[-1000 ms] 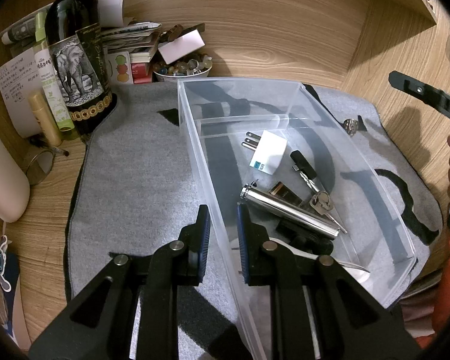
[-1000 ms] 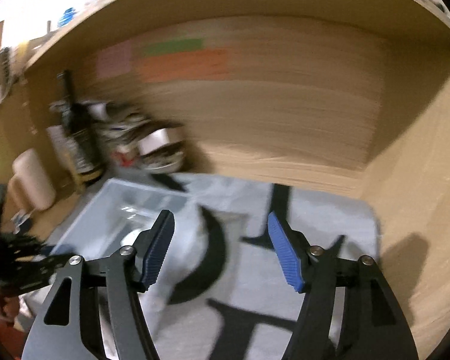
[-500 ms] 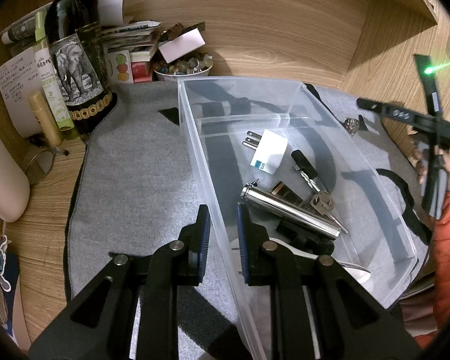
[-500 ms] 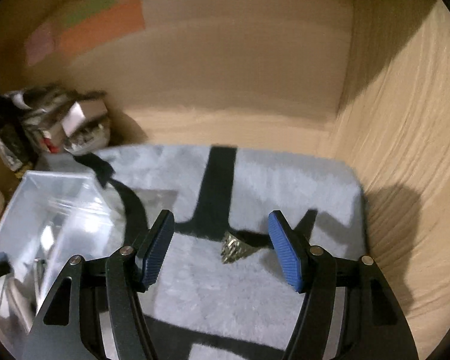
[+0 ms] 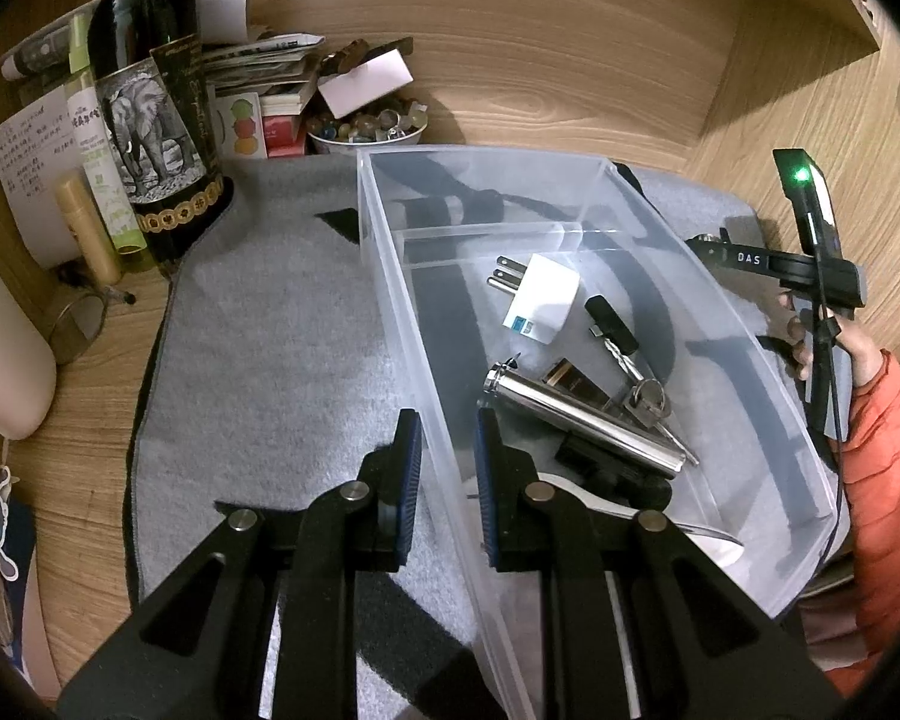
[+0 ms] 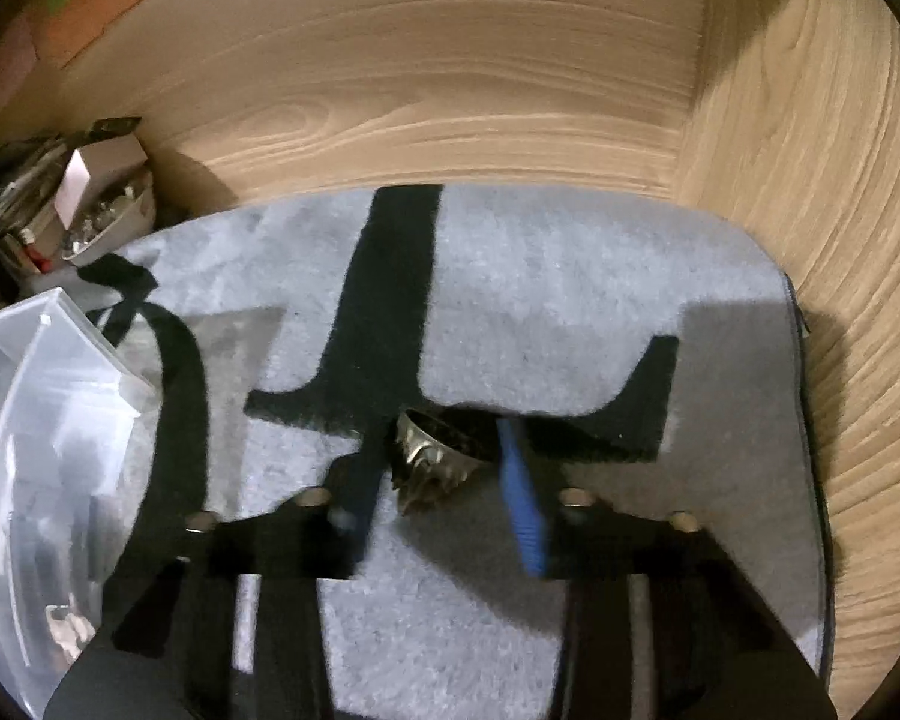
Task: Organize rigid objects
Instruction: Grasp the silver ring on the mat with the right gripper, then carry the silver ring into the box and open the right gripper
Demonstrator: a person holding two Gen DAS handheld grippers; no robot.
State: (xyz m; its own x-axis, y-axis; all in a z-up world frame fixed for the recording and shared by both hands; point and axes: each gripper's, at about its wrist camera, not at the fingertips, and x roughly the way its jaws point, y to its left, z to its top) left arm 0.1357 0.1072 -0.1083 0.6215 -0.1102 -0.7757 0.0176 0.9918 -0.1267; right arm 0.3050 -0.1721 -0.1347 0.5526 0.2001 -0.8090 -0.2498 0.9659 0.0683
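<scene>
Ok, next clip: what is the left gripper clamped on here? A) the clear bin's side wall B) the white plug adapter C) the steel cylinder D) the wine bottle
A: the left gripper has one finger outside and one inside the clear bin, shut on its side wall.

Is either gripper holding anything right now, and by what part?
The left gripper is clamped on the near side wall of the clear plastic bin. The right gripper straddles a small metal ornament on the mat; whether it grips it cannot be told.
</scene>
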